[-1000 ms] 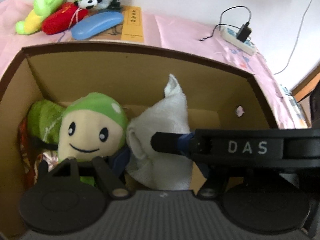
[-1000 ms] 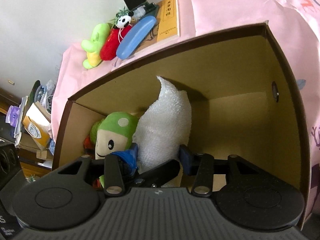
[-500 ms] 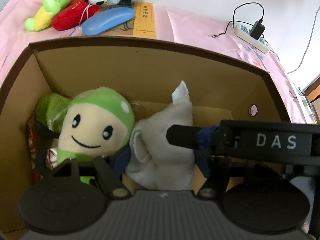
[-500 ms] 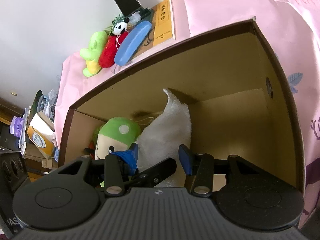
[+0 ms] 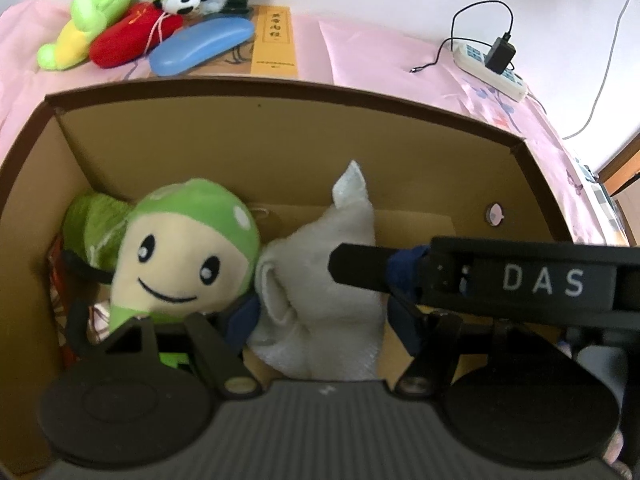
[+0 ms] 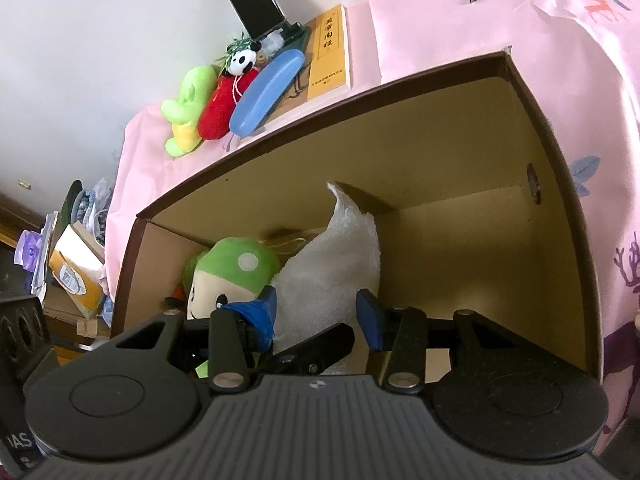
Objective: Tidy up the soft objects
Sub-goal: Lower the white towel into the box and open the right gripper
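A brown cardboard box point(image 5: 280, 92) holds a smiling green mushroom plush point(image 5: 188, 248) at its left and a white towel point(image 5: 320, 280) standing bunched beside it. My left gripper point(image 5: 324, 320) reaches into the box and is shut on the towel's lower part. My right gripper point(image 6: 316, 312) comes in from the right. Its jaws are closing with the same towel point(image 6: 332, 264) between the blue pads, which do not squeeze it. One black right finger point(image 5: 360, 264) lies across the towel. The plush point(image 6: 236, 268) leans against the towel's left side.
Behind the box on the pink cloth lie a green-yellow plush point(image 5: 80, 20), a red plush point(image 5: 128, 36), a small panda point(image 5: 182, 0), a blue case point(image 5: 200, 44) and a yellow book point(image 5: 274, 40). A power strip point(image 5: 492, 68) sits far right. The box's right half point(image 6: 460, 240) is bare.
The right gripper's blue pads have drawn slightly closer together around the towel. The towel, the plush and the left gripper have stayed where they were.
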Demonstrator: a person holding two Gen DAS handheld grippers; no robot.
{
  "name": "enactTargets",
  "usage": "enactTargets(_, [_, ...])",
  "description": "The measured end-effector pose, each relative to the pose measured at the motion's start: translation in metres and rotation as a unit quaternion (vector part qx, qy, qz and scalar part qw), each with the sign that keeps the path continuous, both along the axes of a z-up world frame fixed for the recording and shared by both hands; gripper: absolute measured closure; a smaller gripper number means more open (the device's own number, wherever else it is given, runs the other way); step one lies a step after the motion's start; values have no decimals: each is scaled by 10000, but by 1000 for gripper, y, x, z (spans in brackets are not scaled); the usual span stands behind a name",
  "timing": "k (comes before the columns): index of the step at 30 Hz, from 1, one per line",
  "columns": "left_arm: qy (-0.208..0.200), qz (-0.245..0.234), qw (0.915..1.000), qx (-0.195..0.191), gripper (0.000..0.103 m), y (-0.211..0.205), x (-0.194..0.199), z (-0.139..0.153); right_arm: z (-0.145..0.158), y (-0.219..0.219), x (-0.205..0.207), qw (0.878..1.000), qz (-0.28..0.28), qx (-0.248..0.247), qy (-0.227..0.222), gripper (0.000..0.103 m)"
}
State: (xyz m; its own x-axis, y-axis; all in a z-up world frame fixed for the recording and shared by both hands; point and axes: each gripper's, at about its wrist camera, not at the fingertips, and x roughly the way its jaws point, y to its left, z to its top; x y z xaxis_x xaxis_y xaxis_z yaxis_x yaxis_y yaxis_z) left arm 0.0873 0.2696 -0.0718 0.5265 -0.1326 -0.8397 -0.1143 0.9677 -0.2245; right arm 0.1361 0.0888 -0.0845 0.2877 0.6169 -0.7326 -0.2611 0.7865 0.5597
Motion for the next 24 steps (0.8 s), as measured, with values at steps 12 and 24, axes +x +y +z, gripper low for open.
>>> enactTargets(12, [-320,43,9995,-48,33,4,-8,9,5,-6,-2,9994,-144,142,-280,75])
enactTargets(24, [-779,103,9958,462,31,1,-30,36,23,-12,-21,9955,-164,216,-910,75])
